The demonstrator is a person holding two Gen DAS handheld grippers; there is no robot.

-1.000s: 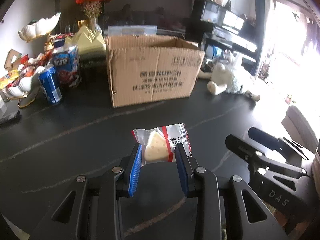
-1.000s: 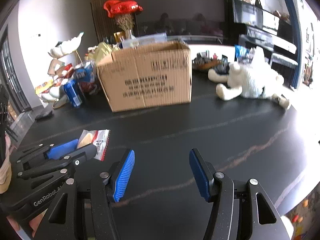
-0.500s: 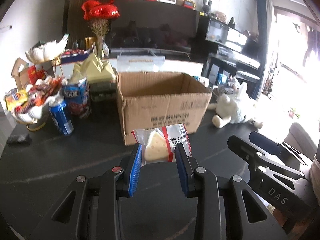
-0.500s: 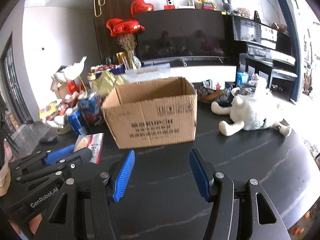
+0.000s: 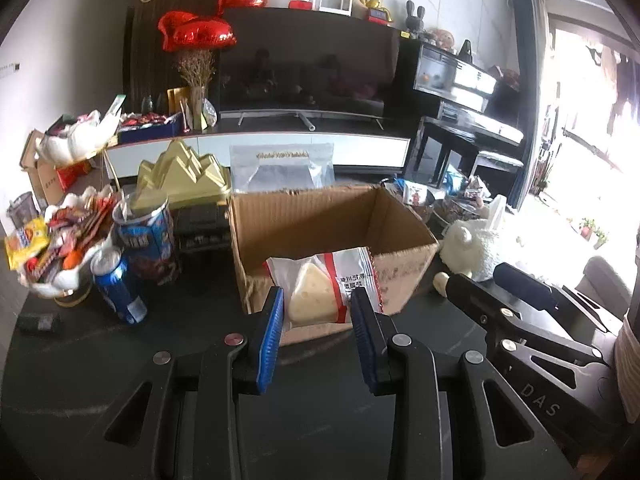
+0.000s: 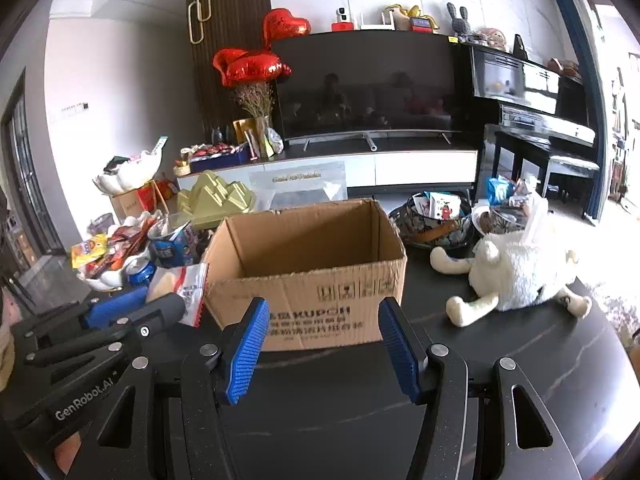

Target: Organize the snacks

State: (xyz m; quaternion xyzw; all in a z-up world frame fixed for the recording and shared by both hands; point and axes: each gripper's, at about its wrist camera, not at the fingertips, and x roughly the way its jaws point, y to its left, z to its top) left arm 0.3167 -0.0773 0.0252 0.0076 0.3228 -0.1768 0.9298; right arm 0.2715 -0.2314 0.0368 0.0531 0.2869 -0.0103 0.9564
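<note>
My left gripper (image 5: 318, 300) is shut on a white and red snack packet (image 5: 320, 286) with a wedge-shaped cake inside, held in the air just in front of an open, empty cardboard box (image 5: 332, 220). The right wrist view shows the same packet (image 6: 180, 282) in the left gripper (image 6: 132, 308), to the left of the box (image 6: 308, 276). My right gripper (image 6: 322, 320) is open and empty, its fingers framing the box's near wall from a short distance.
A white dish of snacks (image 5: 52, 248), a blue can (image 5: 118, 286) and a blue snack carton (image 5: 146, 236) stand left of the box on the black table (image 6: 500, 380). A white plush toy (image 6: 516, 272) lies to the right. Bowls of snacks (image 6: 436, 216) sit behind.
My left gripper has lifted the packet off the table and brought it up to the box. Both grippers have risen and tilted, so the box's inside now shows.
</note>
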